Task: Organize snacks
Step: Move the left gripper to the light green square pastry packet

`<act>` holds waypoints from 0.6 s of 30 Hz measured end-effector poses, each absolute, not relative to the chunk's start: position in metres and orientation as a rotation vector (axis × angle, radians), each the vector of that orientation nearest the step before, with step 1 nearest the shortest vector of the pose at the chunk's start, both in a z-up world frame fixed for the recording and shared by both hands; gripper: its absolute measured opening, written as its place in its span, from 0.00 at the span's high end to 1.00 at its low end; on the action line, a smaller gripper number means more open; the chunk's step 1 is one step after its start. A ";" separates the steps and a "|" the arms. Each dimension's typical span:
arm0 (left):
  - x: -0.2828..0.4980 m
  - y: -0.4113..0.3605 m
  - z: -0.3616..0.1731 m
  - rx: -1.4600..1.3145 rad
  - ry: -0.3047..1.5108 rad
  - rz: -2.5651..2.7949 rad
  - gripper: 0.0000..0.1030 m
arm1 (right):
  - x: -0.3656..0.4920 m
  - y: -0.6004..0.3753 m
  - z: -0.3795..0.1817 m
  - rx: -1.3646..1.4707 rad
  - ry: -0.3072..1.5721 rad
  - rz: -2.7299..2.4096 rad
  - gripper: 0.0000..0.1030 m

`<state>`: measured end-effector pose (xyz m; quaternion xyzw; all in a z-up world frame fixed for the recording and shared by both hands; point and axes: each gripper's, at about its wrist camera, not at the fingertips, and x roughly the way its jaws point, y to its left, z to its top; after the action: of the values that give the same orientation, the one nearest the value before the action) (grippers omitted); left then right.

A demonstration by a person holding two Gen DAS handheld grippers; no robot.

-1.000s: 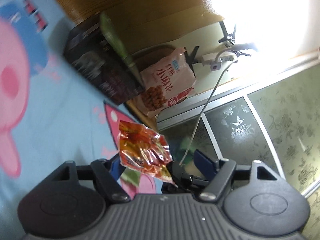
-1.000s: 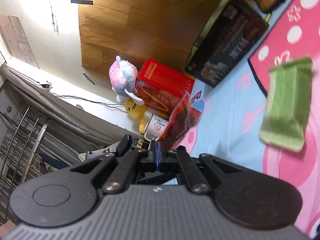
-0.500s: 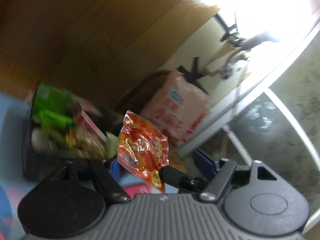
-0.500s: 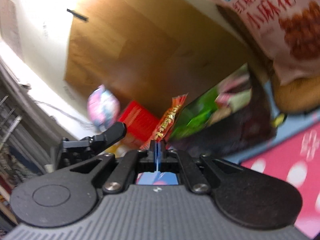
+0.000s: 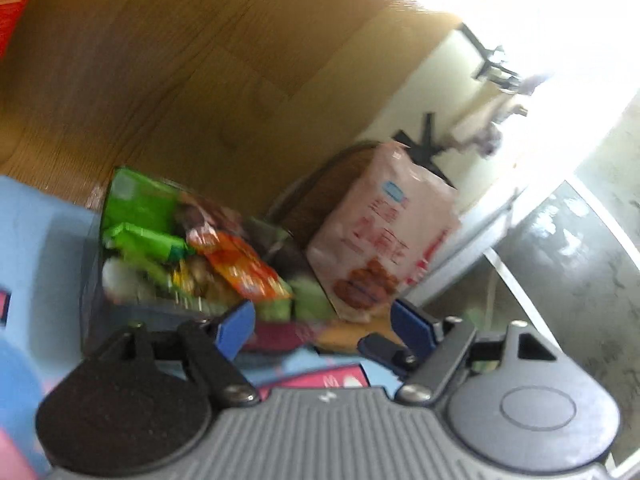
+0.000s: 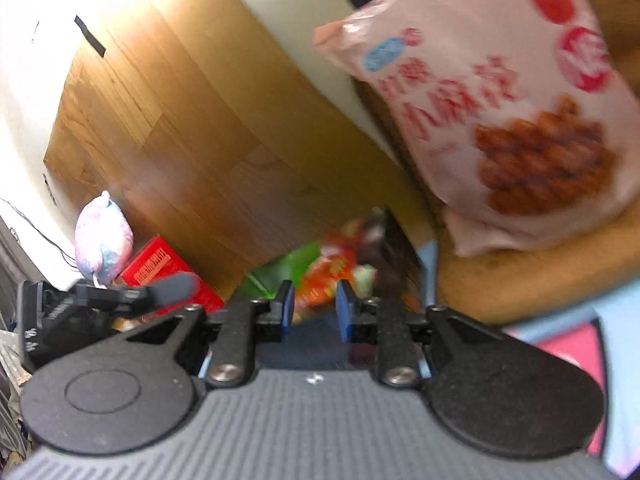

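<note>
My orange snack packet (image 5: 244,268) lies in the dark box (image 5: 92,280) ahead of my left tongs (image 5: 324,322) and right tongs (image 6: 314,304) — both just opening, empty.

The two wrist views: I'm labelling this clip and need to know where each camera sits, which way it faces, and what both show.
Left wrist view: rides on the left gripper, facing slightly down at the dark snack box, with the pink snack bag behind; its own fingers show, open and empty.
Right wrist view: rides on the right gripper, facing the same box; its fingers are slightly apart, just opened, with the orange packet beyond.
Shared: box, pink bag, orange packet, wooden panel.
</note>
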<state>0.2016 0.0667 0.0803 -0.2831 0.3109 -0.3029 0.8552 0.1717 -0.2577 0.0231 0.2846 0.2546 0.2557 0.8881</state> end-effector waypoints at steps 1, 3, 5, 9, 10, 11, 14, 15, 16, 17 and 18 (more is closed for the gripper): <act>0.190 0.066 0.077 -0.599 0.664 -0.647 0.21 | 0.162 -0.264 0.015 0.597 0.546 0.524 0.74; 0.164 0.063 0.063 -0.606 0.705 -0.678 0.21 | 0.146 -0.274 0.000 0.595 0.585 0.504 0.74; 0.141 0.058 0.046 -0.631 0.758 -0.710 0.21 | 0.130 -0.279 -0.015 0.594 0.622 0.488 0.74; 0.104 0.043 0.008 -0.735 0.898 -0.761 0.23 | 0.111 -0.282 -0.035 0.588 0.689 0.465 0.74; 0.095 0.039 0.000 -0.762 0.926 -0.778 0.24 | 0.107 -0.282 -0.037 0.586 0.695 0.466 0.75; 0.087 0.036 -0.005 -0.781 0.945 -0.785 0.24 | 0.102 -0.284 -0.037 0.587 0.689 0.473 0.75; 0.075 0.026 -0.011 -0.750 0.951 -0.754 0.31 | 0.087 -0.282 -0.037 0.595 0.678 0.484 0.75; 0.074 0.026 -0.011 -0.749 0.951 -0.745 0.32 | 0.083 -0.280 -0.037 0.598 0.677 0.481 0.75; 0.075 0.028 -0.011 -0.767 0.953 -0.740 0.32 | 0.079 -0.278 -0.037 0.606 0.678 0.487 0.75; 0.077 0.030 -0.012 -0.784 0.951 -0.736 0.32 | 0.074 -0.278 -0.037 0.615 0.681 0.499 0.75; 0.077 0.032 -0.011 -0.789 0.942 -0.724 0.32 | 0.070 -0.275 -0.036 0.621 0.685 0.514 0.75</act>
<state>0.0768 0.0320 -0.0112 -0.3617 0.4322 -0.3322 0.7563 0.0703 -0.2751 -0.0362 0.2964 0.3265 0.2450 0.8634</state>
